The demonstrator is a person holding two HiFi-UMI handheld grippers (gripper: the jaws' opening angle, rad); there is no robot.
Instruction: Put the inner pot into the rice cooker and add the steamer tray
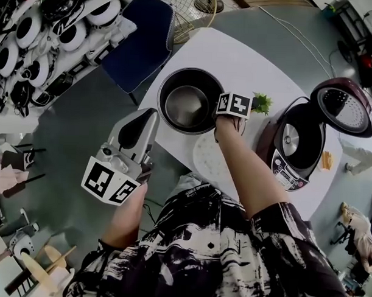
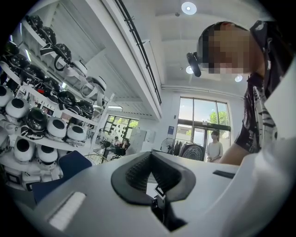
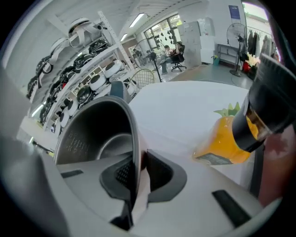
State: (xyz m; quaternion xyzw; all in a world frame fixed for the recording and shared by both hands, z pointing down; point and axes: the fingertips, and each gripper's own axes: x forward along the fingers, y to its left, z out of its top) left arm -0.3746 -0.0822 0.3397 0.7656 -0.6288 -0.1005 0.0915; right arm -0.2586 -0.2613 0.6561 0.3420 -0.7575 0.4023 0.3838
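Observation:
The dark metal inner pot [image 1: 186, 101] stands on the white table [image 1: 238, 55], empty. My right gripper [image 1: 219, 117] reaches down to the pot's right rim, and in the right gripper view it [image 3: 137, 162] is shut on that rim, one pad inside the inner pot [image 3: 92, 132] and one outside. The white steamer tray [image 1: 207, 159] lies flat near the table's front edge, partly under my right arm. The rice cooker [image 1: 300, 143] sits to the right with its lid [image 1: 344, 106] raised and its well empty. My left gripper [image 1: 140, 128] hangs off the table's left side, shut on nothing [image 2: 150, 157].
An orange carrot toy with green leaves [image 3: 225, 139] lies between pot and cooker, seen as a green tuft [image 1: 260, 103]. A blue chair [image 1: 141, 43] stands left of the table. Shelves of white and black headsets [image 1: 38, 30] fill the far left.

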